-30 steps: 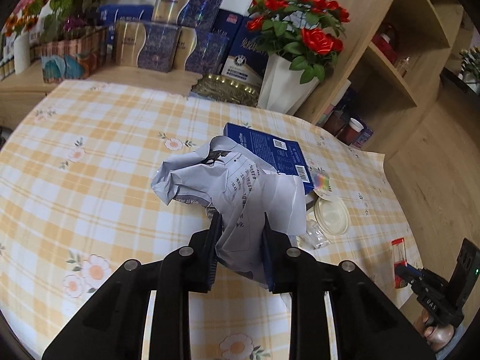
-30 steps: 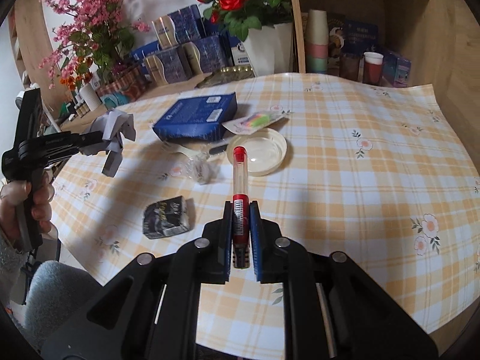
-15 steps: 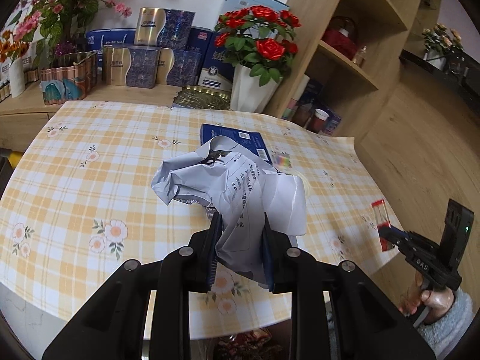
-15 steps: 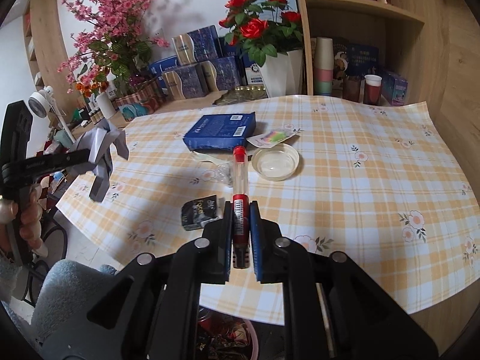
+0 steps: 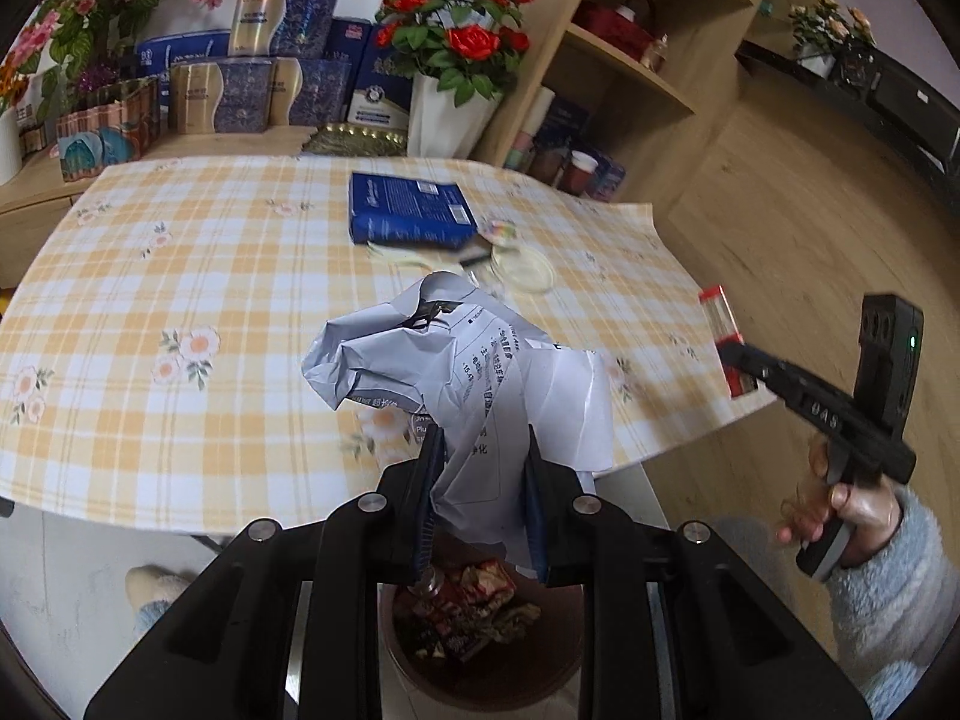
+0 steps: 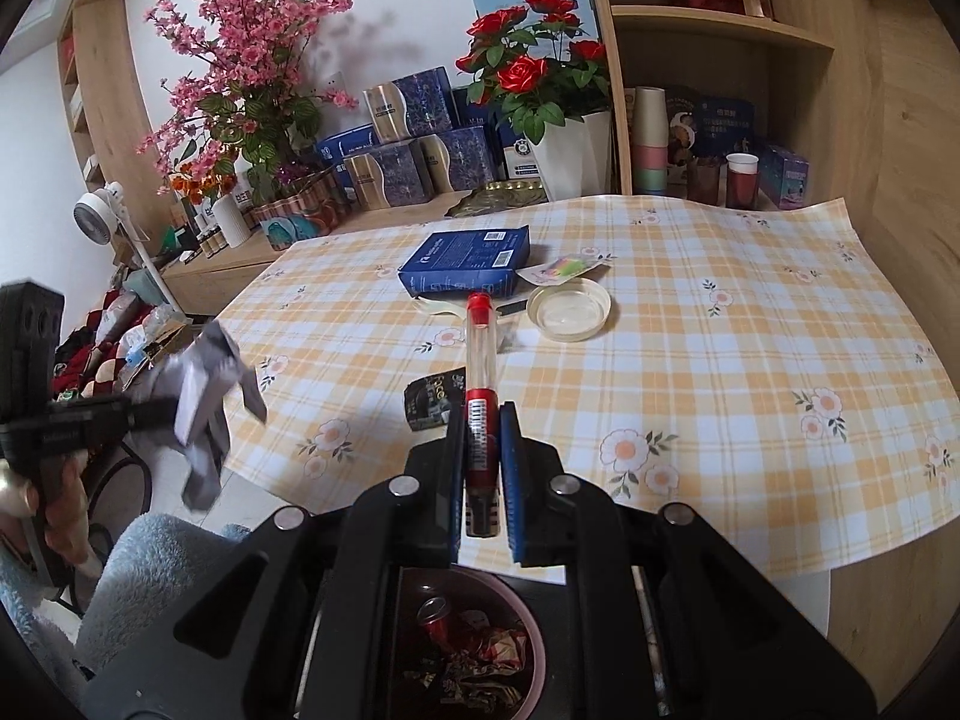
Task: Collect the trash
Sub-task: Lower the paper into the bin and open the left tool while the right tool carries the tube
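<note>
A: Left hand-held gripper [image 5: 482,483] state?
B: Jaws clamped on the crumpled paper [image 5: 462,366], which sticks up and forward of the pads. Directly below it, a trash bin [image 5: 480,681] with wrappers inside. Counter [image 5: 180,300] edge just ahead.

A: Right hand-held gripper [image 6: 482,468]?
B: Jaws nearly closed, pinching a clear tube with red cap [image 6: 481,354] at its labelled lower end; tube points forward over the counter. Same bin [image 6: 537,642] under this one too.

A: Anything one view gets that the other misses?
B: Right view shows a black wrapper [image 6: 435,399] on the counter just ahead-left of the tube; in the left view the paper hides it. Left view shows the right hand [image 5: 852,498] on the handle and a foot on the floor beside the bin.

A: Farther out?
B: Both views: round lid [image 6: 569,307], then blue box [image 6: 465,261] beyond it, mid-counter. Rose pot [image 6: 567,150] at the far edge.
</note>
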